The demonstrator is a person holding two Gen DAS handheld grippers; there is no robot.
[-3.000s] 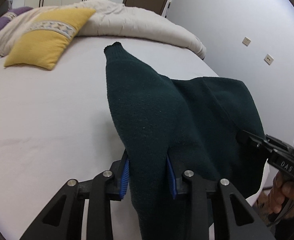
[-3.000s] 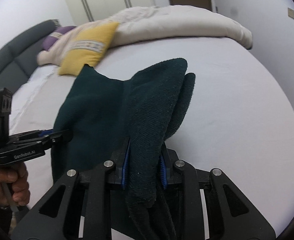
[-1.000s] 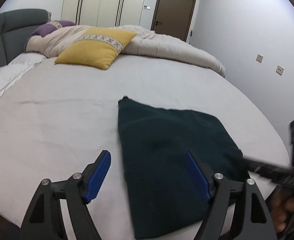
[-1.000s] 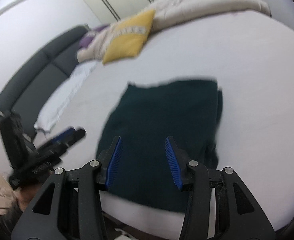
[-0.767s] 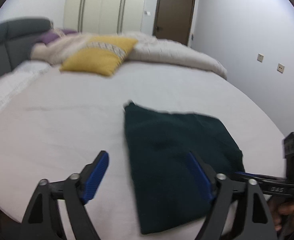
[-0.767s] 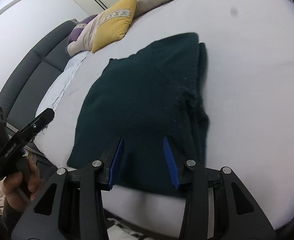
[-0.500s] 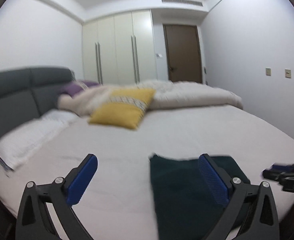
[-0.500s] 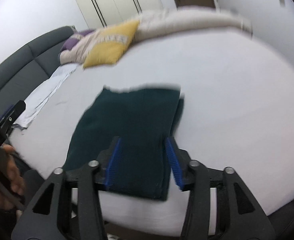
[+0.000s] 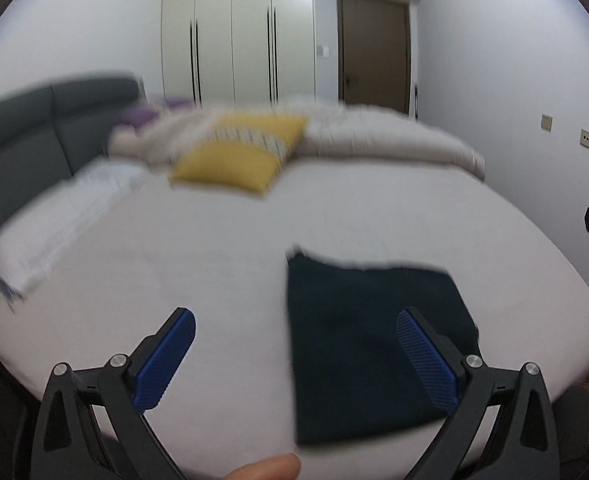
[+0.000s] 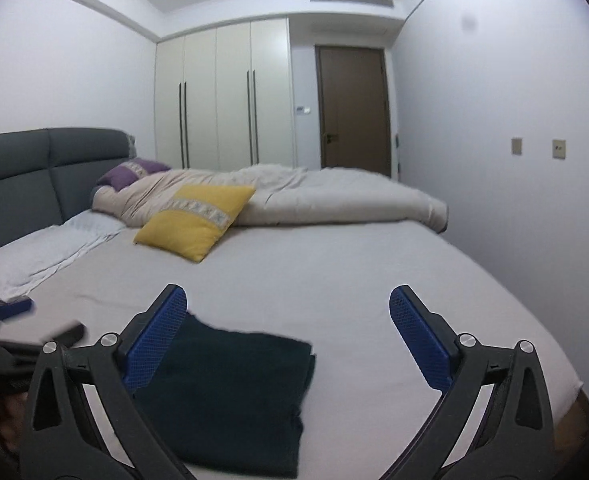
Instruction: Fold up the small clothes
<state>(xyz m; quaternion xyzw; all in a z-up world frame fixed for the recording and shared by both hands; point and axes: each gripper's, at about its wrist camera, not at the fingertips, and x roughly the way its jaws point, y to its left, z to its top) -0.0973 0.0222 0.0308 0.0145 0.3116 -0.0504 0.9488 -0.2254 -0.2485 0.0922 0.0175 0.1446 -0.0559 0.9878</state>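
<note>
The dark green knit garment (image 10: 230, 396) lies flat and folded into a rectangle on the bed (image 10: 354, 280), near its front edge, at about 7 o'clock in the right wrist view. It looks soft, thick and limp, likely to sag if lifted by one point; the near corners seem the best hold. The left gripper (image 9: 294, 360) has its fingers spread wide and empty. The right gripper (image 10: 288, 340) is opening, nothing between its fingers. A yellow pillow (image 10: 194, 220) sits at 11 o'clock.
</note>
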